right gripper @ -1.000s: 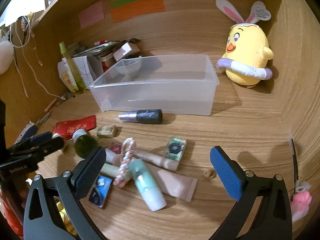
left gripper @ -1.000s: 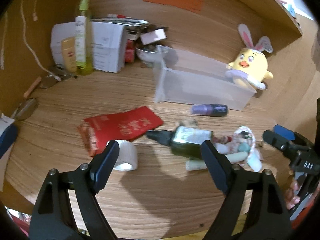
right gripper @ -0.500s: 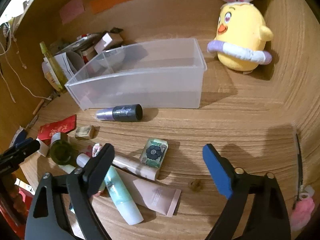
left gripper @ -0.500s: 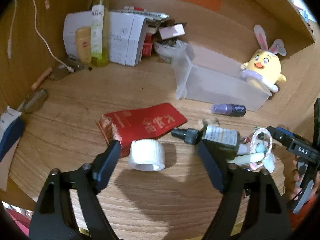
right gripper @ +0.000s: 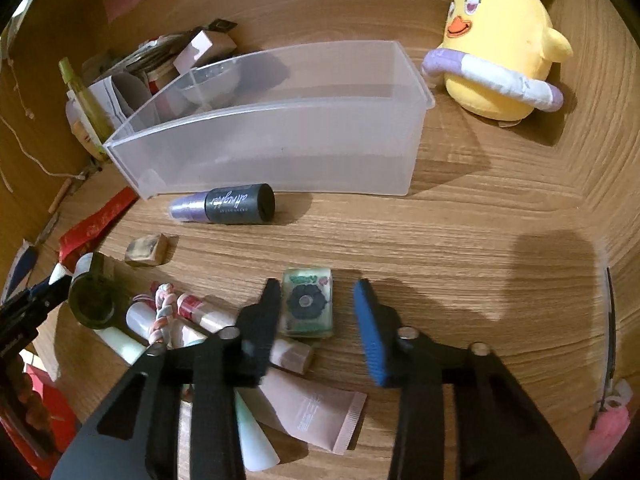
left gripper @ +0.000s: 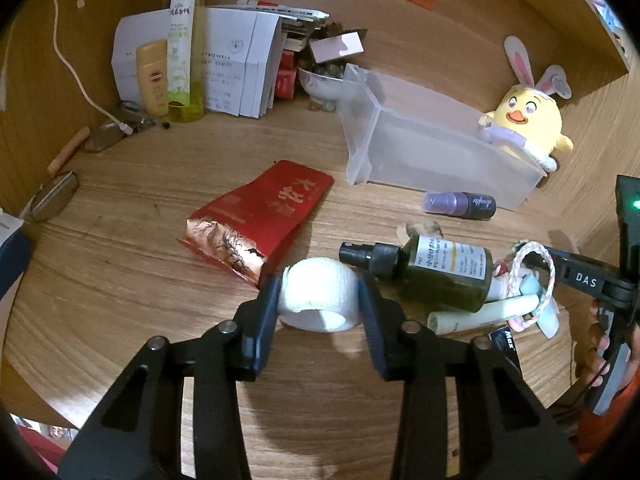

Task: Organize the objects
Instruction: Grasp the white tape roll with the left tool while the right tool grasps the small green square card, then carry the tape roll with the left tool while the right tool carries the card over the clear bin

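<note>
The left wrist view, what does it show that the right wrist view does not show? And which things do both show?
Only the left wrist view: the left gripper, its jaws closing with the white tape roll between them, and the yellow tube at the back.

Only the right wrist view: the right gripper, its jaws closing around the small flower-print packet, and the pink tube.

Both: the clear bin, the chick plush, the purple bottle, the red pouch and the dark green bottle.
</note>
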Tool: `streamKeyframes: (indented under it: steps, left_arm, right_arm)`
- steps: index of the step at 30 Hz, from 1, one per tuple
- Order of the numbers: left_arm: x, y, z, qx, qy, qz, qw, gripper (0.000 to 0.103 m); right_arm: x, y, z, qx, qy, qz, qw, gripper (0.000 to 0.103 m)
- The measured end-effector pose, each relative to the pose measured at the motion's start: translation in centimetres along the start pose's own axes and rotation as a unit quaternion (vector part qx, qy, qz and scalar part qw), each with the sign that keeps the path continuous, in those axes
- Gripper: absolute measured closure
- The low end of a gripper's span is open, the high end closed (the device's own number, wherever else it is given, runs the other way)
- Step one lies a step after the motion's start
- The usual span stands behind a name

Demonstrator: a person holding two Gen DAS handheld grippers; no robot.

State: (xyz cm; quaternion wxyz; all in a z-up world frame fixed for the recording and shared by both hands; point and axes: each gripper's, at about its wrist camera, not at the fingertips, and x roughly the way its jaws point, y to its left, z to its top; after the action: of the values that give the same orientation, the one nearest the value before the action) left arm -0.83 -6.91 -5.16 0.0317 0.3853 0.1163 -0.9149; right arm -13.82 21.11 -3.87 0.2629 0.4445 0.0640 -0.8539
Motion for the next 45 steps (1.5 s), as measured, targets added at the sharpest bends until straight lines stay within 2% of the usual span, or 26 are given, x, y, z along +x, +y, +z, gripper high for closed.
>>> streamKeyframes:
  steps: [12, 17, 24, 32, 45]
  left_arm:
    - [-1.4, -2.0, 2.1, 0.014, -0.034, -0.022, 0.9991, 0.064]
    - [-2.3, -3.2, 3.8, 0.022, -0.059, -0.036, 0.9974, 0.064]
    - [-2.5, -4.9, 5.8, 0.036, -0.073, -0.048, 0.9955, 0.064]
    - [-2.3, -6.5, 8.4, 0.045, -0.083, -0.054, 0.9941, 0.064]
    - [-1.1, -8.2, 12.6, 0.053, -0.095, -0.056, 0.9925, 0.064]
  right_arm:
    - [-2.2, 0.2, 0.5, -0.008, -0.039, -0.006, 0.999, 0.08]
    - [-4.1, 0.3, 1.4, -0.014, -0.069, -0.001, 0.998, 0.08]
    - [-6.1, 0.7, 2.6, -0.026, -0.109, 0.008, 0.994, 0.08]
    - [-7.1, 2.0, 4.9, -0.043, -0.146, 0.033, 0.988, 0.08]
    - [-7.7, 3.7, 9.3, -0.075, -0.175, 0.035, 0.981, 0.08]
